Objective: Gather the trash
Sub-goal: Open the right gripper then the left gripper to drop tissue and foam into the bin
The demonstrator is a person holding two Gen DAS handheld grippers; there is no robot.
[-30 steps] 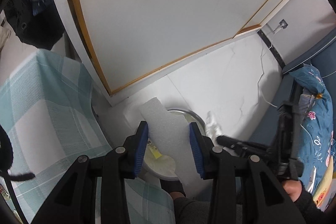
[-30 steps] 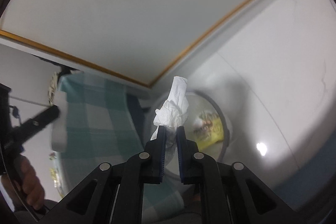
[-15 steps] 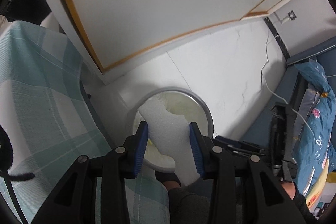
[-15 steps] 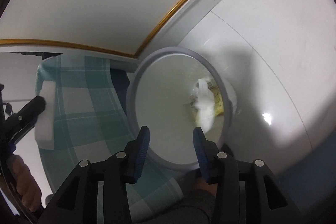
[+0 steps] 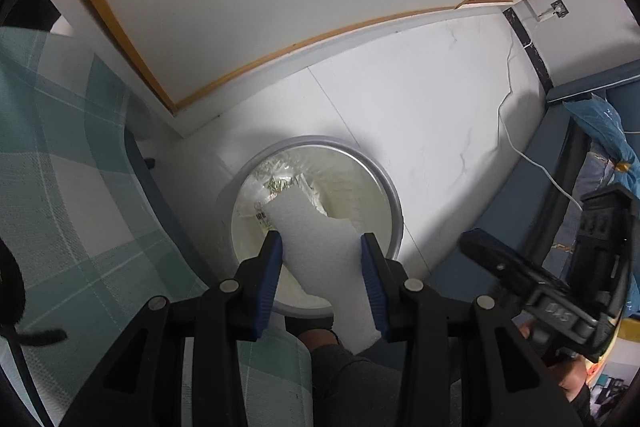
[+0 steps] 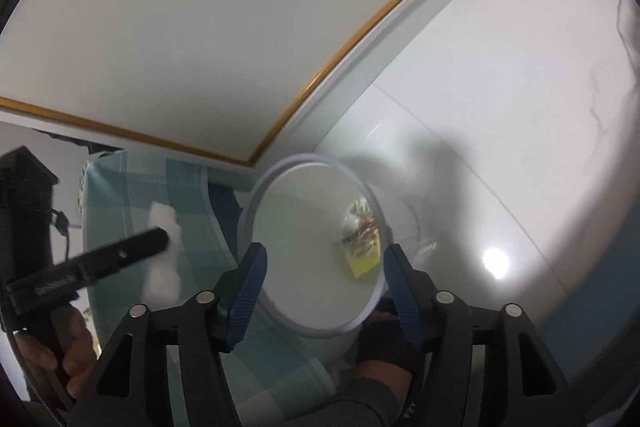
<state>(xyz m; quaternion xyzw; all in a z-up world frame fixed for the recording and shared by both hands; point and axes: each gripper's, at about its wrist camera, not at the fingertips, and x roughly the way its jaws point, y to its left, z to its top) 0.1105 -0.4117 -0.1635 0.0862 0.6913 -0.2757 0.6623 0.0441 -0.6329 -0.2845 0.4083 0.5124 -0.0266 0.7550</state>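
left tool gripping foam, wrapper text illegible

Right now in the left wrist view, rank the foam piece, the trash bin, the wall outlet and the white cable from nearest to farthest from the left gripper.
1. Foam piece: held between the left gripper's fingers.
2. Trash bin: just beyond and below, on the floor.
3. White cable: farther right, along the floor.
4. Wall outlet: farthest, upper right on the wall.

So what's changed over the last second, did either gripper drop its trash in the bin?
The right gripper opened and let its crumpled tissue fall into the bin; it now hangs open above the rim. The left gripper moved over the bin. It stays shut on the foam piece.
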